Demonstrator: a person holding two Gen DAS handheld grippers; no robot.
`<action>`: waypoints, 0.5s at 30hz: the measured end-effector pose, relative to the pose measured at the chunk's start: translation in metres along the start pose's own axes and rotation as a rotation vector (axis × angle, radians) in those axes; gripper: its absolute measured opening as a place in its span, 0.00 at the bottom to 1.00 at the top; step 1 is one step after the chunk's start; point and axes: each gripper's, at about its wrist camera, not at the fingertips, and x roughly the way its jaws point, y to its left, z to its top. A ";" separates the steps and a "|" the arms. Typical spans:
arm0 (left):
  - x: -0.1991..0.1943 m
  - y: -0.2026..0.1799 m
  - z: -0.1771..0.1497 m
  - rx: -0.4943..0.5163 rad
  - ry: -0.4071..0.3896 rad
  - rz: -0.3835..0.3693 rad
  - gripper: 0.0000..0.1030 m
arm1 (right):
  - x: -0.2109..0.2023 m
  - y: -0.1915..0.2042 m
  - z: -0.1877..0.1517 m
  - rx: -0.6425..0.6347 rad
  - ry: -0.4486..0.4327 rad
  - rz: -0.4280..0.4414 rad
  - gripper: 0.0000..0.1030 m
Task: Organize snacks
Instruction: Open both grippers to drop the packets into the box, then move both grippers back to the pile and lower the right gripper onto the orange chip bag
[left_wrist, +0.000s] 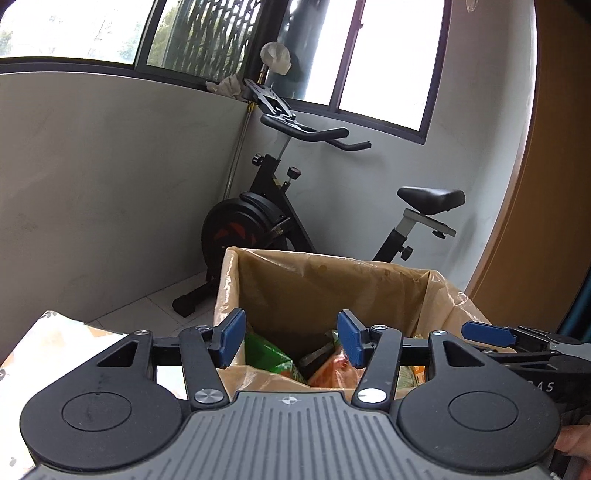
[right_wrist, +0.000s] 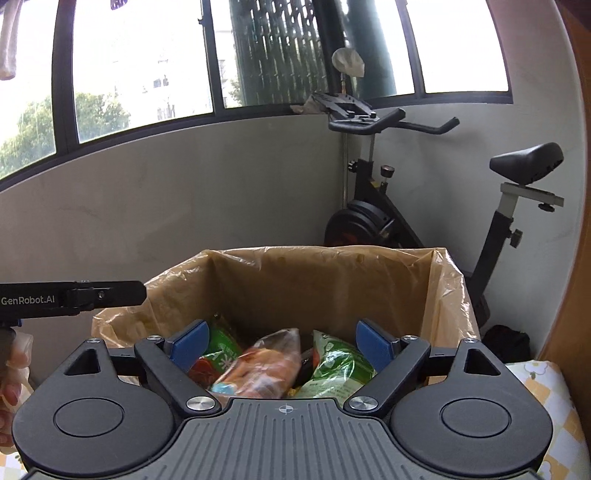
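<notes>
I hold both grippers over a plastic-lined cardboard box (right_wrist: 325, 284); left gripper (left_wrist: 291, 341) and right gripper (right_wrist: 284, 347) jaws stand apart, empty. Inside the box lie green snack packets (right_wrist: 340, 363) and an orange snack bag (right_wrist: 266, 363).

A cardboard box (right_wrist: 325, 284) lined with a translucent tan plastic bag stands open at the top. Inside, low down, lie crinkled snack packets in a loose heap: a green packet (right_wrist: 221, 345) at left, an orange packet (right_wrist: 266, 365) tilted across the middle, another green-and-white packet (right_wrist: 336, 363) at right.
</notes>
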 end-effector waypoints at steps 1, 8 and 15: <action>-0.004 0.004 0.000 0.001 0.006 0.002 0.56 | -0.006 -0.002 -0.001 0.005 -0.006 0.005 0.82; -0.043 0.041 -0.003 0.001 0.017 0.060 0.56 | -0.053 -0.019 -0.013 0.034 -0.050 0.021 0.81; -0.065 0.068 -0.030 -0.012 0.063 0.120 0.56 | -0.079 -0.019 -0.053 0.036 -0.045 -0.010 0.81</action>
